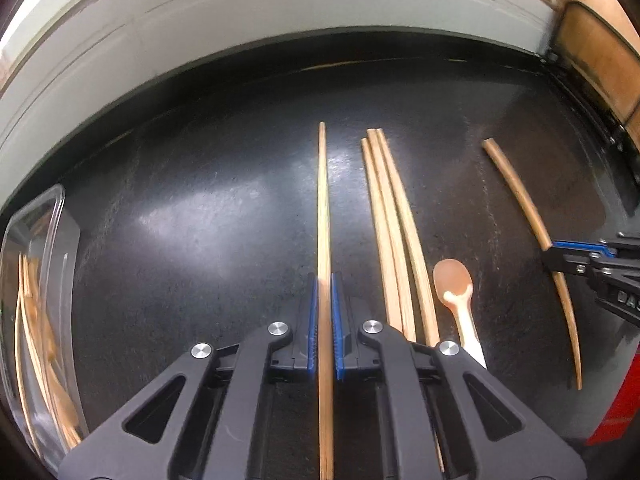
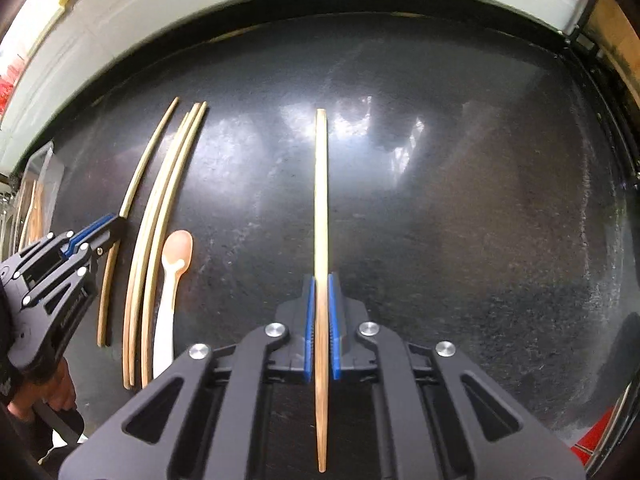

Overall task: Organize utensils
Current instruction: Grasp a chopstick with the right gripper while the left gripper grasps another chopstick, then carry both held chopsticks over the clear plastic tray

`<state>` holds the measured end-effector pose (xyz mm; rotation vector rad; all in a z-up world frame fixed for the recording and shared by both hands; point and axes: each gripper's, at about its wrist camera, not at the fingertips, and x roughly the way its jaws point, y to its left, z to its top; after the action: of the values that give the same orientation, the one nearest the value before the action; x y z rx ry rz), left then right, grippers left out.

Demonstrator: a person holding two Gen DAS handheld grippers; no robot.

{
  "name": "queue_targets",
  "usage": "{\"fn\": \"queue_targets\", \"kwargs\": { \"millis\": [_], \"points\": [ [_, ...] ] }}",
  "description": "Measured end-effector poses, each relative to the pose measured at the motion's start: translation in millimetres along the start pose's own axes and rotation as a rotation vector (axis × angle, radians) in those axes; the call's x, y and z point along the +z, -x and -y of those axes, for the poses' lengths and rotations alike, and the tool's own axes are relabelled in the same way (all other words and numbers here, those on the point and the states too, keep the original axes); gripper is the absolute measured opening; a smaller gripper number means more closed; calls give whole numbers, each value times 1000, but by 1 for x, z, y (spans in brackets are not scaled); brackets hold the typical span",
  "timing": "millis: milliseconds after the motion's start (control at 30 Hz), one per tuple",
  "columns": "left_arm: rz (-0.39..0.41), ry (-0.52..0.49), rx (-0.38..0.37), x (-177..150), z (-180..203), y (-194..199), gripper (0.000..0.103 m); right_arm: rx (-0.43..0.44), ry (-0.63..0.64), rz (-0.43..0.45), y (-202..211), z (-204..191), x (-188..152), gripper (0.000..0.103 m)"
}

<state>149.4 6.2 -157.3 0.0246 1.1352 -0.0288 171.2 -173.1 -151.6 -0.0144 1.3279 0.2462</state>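
On the dark glossy tabletop, the left gripper pinches one thin wooden chopstick; the right gripper pinches another pale wooden chopstick. Three loose chopsticks and a peach plastic spoon lie between.

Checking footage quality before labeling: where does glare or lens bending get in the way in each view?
Left wrist view: soft glare on the table; loose chopsticks bow from fisheye bending.
Right wrist view: brighter glare patches beyond the held chopstick; spoon and the chopsticks beside it curve strongly; corners are dark.
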Motion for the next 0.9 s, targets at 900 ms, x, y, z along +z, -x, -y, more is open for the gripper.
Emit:
{"fn": "queue_targets", "kwargs": {
  "millis": [900],
  "points": [
    [45, 435, 140, -79, -145, 176, 6, 324, 343, 125, 119, -174, -5, 7]
  ]
}}
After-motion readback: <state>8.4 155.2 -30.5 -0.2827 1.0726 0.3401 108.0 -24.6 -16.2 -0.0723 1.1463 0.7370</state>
